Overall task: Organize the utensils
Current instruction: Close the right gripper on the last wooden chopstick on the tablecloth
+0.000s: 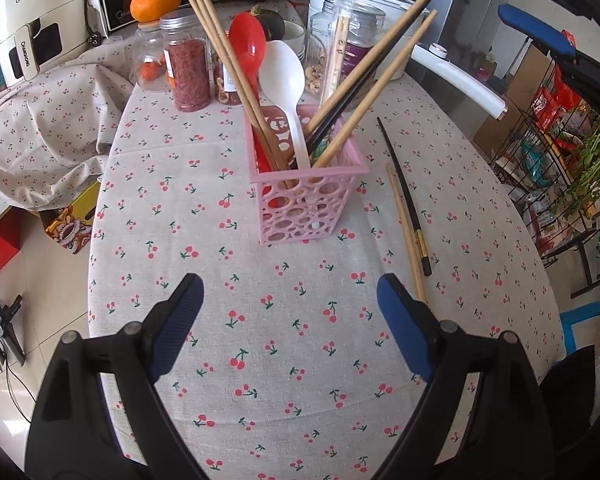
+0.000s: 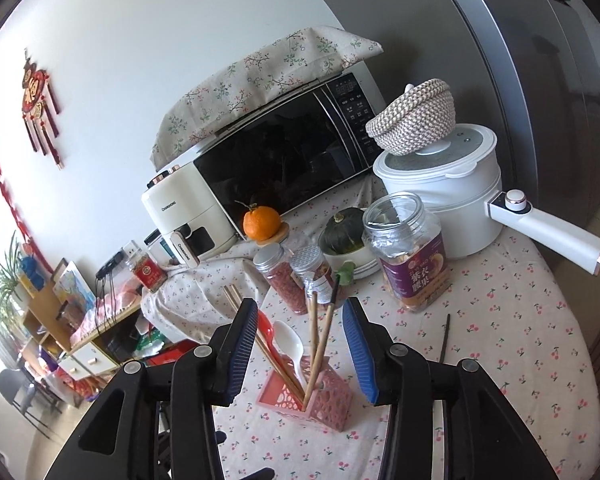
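A pink perforated utensil holder (image 1: 306, 196) stands mid-table with wooden chopsticks, a black chopstick, a red spoon (image 1: 248, 46) and a white spoon (image 1: 283, 76) in it. A black chopstick (image 1: 404, 196) and a wooden chopstick (image 1: 407, 236) lie on the cloth to its right. My left gripper (image 1: 289, 292) is open and empty, low over the cloth in front of the holder. My right gripper (image 2: 300, 312) is open and empty, raised above the holder (image 2: 320, 400), also showing at the top right of the left wrist view (image 1: 540, 28).
Jars (image 1: 187, 68), a nut jar (image 2: 412, 252), an orange (image 2: 261, 222), a squash in a bowl (image 2: 344, 236), a white electric pot (image 2: 452, 184) with a long handle and a microwave (image 2: 283, 152) crowd the table's back. A wire rack (image 1: 560, 152) stands to the right.
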`<state>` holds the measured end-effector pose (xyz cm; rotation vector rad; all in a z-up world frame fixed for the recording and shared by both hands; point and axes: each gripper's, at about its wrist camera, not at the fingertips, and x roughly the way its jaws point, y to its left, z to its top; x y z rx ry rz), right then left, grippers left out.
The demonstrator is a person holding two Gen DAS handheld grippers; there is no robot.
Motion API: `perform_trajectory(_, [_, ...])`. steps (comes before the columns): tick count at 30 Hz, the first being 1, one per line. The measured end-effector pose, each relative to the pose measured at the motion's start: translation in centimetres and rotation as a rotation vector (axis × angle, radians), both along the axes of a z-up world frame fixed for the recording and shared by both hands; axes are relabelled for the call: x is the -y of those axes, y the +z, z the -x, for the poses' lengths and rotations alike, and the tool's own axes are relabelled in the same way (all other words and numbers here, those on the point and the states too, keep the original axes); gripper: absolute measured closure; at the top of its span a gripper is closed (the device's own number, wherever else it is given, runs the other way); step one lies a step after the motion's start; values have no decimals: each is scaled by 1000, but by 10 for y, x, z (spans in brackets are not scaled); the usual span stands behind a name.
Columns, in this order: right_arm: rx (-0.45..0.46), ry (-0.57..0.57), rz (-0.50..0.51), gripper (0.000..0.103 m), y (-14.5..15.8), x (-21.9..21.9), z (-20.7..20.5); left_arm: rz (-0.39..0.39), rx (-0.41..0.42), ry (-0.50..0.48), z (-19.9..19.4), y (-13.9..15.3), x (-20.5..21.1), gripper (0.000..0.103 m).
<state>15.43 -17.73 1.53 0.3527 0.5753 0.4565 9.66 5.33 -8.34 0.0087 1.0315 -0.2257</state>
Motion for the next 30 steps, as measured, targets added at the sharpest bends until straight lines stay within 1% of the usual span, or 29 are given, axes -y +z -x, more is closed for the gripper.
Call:
perform_trajectory(3, [-9, -37, 30, 52, -2, 18, 4, 1, 3, -2, -1, 0, 6, 15])
perform_trajectory(5, [-37, -54, 51, 48, -8, 28, 3, 5, 2, -2, -2, 0, 10, 15])
perform_trajectory(9, [-120, -75, 116, 43, -30, 39, -3, 28, -19, -6, -4, -4, 20, 15])
perform_trajectory(12, [-208, -85, 154, 37, -51, 46, -12, 51, -45, -19, -7, -8, 30, 15])
perform_trajectory(16, [-345, -89, 213, 36, -83, 49, -26, 77, -71, -33, -9, -12, 41, 15])
perform_trajectory(19, [-430, -88, 255, 36, -106, 47, -35, 67, -82, -33, -10, -16, 44, 15])
perform_trajectory(21, [-467, -82, 286, 36, -118, 43, -40, 62, -92, -27, -11, -19, 42, 15])
perform_trajectory(23, [-479, -62, 314, 37, -127, 35, -43, 59, -103, -15, -13, -22, 39, 15])
perform_trajectory(24, [-480, -46, 322, 45, -130, 30, -44, 59, -107, -9, -14, -23, 37, 15])
perform_trajectory(25, [-487, -19, 325, 61, -133, 24, -47, 59, -111, -4, -15, -24, 35, 15])
perform_trajectory(27, [-518, 35, 314, 77, -143, 13, -53, 63, -115, 4, -15, -25, 32, 15])
perform_trajectory(30, [-559, 70, 304, 85, -158, -1, -61, 68, -115, 10, -15, -24, 29, 15])
